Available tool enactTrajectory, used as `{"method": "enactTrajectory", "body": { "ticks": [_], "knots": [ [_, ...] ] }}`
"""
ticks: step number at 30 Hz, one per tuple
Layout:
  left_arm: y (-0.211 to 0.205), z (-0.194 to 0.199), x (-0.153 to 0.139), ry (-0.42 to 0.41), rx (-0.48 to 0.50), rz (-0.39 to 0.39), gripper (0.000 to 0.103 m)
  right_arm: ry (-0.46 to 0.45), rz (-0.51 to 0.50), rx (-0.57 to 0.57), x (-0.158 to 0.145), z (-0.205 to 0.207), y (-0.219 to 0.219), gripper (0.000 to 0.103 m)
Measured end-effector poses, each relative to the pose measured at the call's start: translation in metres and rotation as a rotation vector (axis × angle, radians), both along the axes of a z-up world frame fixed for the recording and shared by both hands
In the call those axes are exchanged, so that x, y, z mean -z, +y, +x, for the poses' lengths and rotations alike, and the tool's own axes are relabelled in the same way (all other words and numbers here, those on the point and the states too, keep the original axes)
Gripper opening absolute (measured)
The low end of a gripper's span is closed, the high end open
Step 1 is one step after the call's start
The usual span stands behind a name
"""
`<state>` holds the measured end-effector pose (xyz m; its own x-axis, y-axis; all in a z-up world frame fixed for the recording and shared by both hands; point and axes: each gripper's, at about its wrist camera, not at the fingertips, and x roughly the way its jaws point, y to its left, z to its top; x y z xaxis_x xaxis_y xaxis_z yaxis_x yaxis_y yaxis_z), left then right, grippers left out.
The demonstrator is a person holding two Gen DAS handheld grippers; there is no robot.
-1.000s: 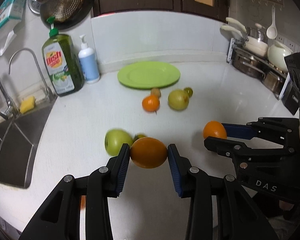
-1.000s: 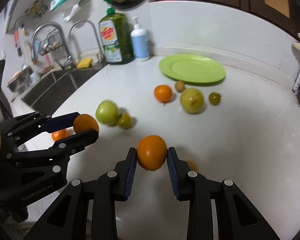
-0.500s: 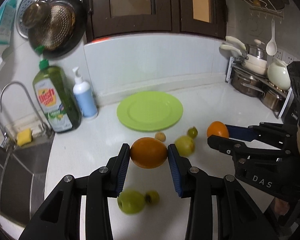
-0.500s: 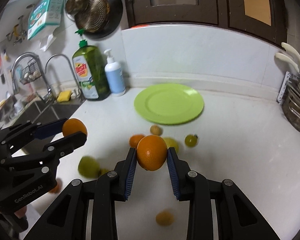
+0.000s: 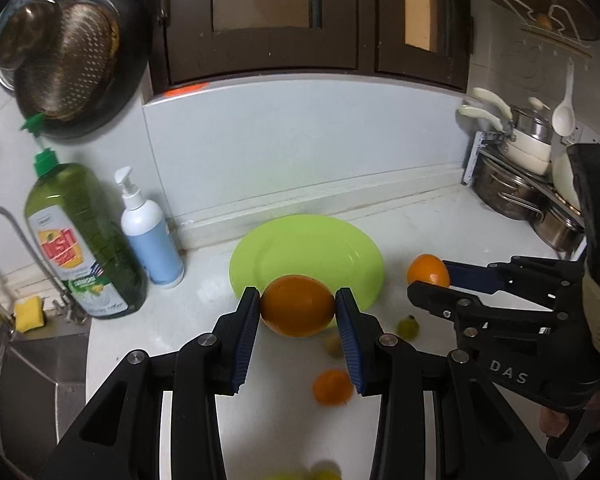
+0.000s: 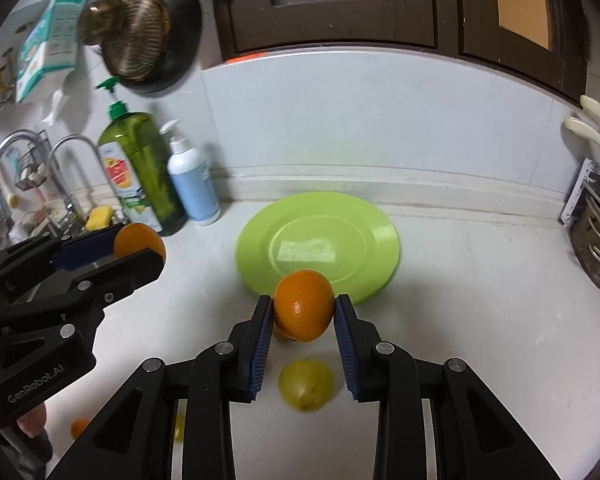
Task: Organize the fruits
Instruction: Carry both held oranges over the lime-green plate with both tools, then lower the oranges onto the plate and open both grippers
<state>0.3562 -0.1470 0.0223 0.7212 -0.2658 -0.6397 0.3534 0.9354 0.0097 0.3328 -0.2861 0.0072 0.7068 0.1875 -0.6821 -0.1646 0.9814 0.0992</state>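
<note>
My left gripper (image 5: pixel 297 312) is shut on an orange (image 5: pixel 298 306) and holds it in the air just before the near rim of the green plate (image 5: pixel 316 248). My right gripper (image 6: pixel 303 316) is shut on another orange (image 6: pixel 304 306), also raised before the plate (image 6: pixel 340 240). Each gripper shows in the other view: the right one (image 5: pixel 432 280) and the left one (image 6: pixel 136 248). Below on the white counter lie a small orange (image 5: pixel 332 387), a yellow-green apple (image 6: pixel 306 386) and small green fruits (image 5: pixel 408 326). The plate has no fruit on it.
A green dish-soap bottle (image 5: pixel 82 240) and a white pump bottle (image 5: pixel 150 236) stand left of the plate. A sink (image 5: pixel 28 360) with a tap and yellow sponge (image 5: pixel 29 312) lies at the left. Pots on a rack (image 5: pixel 516 184) stand at the right.
Both grippers have risen from the counter and moved forward to the plate, each still holding its orange. The loose fruits now lie below and behind the fingertips.
</note>
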Motion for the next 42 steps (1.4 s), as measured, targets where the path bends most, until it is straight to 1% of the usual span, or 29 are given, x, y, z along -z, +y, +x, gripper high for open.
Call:
{"method": "enactTrajectory", "body": {
  "ticks": [8,13,23,31,37,42],
  "knots": [
    [-0.004,0.066,0.012,0.09,0.014,-0.006,0.038,0.024,-0.02,0.005,-0.004,0.052,-0.004,0.032],
    [-0.008,0.099,0.023,0.126,0.011,0.006,0.038,0.049,-0.033,0.007,0.001,0.08,-0.008,0.032],
    [-0.015,0.153,0.05,0.19,0.014,0.021,0.038,0.133,-0.009,0.016,0.03,0.132,-0.019,0.032],
    [-0.02,0.191,0.08,0.256,0.014,0.031,0.039,0.2,-0.004,0.027,0.059,0.173,-0.02,0.032],
    [-0.024,0.21,0.098,0.294,0.019,0.047,0.039,0.243,-0.004,0.027,0.078,0.195,-0.02,0.032],
    [-0.029,0.217,0.105,0.313,0.023,0.055,0.039,0.266,-0.002,0.028,0.089,0.205,-0.022,0.032]
  ]
}}
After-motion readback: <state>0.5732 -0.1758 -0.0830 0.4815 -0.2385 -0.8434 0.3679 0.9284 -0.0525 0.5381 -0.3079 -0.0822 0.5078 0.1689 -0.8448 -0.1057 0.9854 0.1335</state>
